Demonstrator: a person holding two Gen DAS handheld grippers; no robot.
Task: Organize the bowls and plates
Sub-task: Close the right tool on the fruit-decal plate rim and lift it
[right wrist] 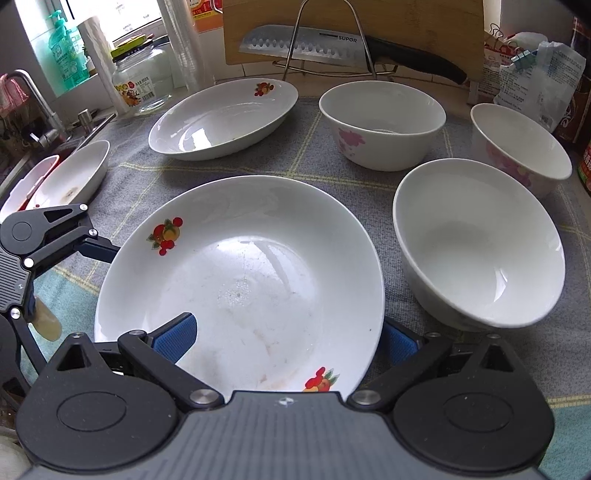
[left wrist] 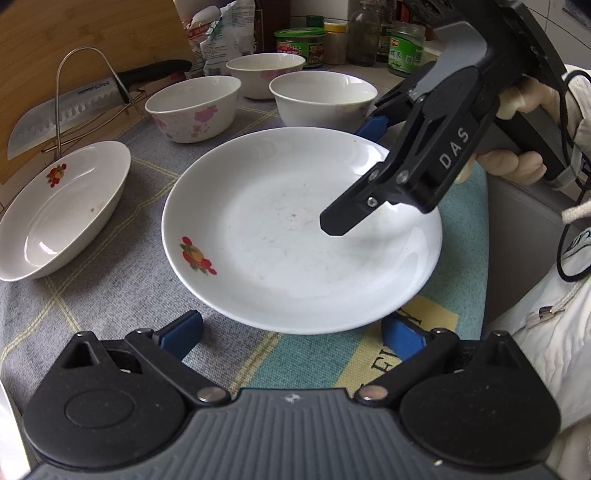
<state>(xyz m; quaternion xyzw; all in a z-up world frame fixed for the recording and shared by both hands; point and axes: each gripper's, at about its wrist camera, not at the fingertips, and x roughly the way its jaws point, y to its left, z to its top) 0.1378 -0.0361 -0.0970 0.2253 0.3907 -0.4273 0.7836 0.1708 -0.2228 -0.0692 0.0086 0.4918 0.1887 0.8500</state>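
A white plate with fruit prints (left wrist: 280,236) (right wrist: 240,284) is in the middle of the grey cloth. My right gripper (right wrist: 286,338) (left wrist: 364,173) has its jaws astride the plate's near rim, one blue pad above and one below; it looks shut on the rim. My left gripper (left wrist: 291,328) (right wrist: 94,247) is open with the plate's edge between its blue fingers (left wrist: 181,328). A second fruit plate (left wrist: 55,210) (right wrist: 225,118) lies left. Three white bowls (left wrist: 194,107) (left wrist: 323,98) (left wrist: 264,74) stand behind; they also show in the right wrist view (right wrist: 382,123) (right wrist: 476,243) (right wrist: 521,147).
A wire rack holds a knife (right wrist: 332,42) and a wooden cutting board (right wrist: 424,26) at the back. Jars (left wrist: 300,46) and bags (right wrist: 539,70) line the wall. A small dish (right wrist: 74,173) and the sink tap (right wrist: 40,107) are at the left.
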